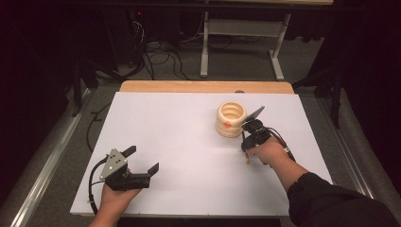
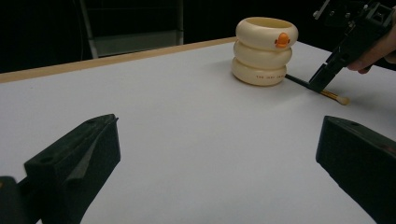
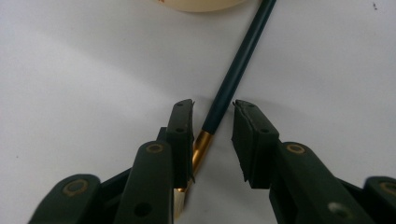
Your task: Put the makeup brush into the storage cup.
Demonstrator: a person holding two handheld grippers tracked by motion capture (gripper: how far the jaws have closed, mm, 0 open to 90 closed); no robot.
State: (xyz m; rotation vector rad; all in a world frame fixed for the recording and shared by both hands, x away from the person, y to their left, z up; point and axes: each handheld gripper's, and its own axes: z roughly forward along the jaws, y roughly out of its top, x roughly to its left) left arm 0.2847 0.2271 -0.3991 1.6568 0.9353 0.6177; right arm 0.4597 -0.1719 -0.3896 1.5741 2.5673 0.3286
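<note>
A cream holder (image 1: 231, 119) made of stacked rings, with a small orange mark, stands upright on the right half of the white table top (image 1: 179, 142). Beside it lies a paintbrush (image 3: 236, 70) with a dark handle and a gold ferrule, its handle end running up to the holder's base (image 3: 201, 3). My right gripper (image 3: 213, 121) points down over the brush, jaws narrowly apart astride the ferrule; the left pad is against it and the right pad stands clear. My left gripper (image 1: 142, 159) rests near the front left, jaws wide open and empty, facing the holder (image 2: 264, 51) and the brush (image 2: 327, 93).
A wooden strip (image 1: 203, 86) runs along the table's far edge. Beyond it are floor cables (image 1: 161, 56) and a white desk frame (image 1: 241, 33). The white top's front edge lies just below my left hand.
</note>
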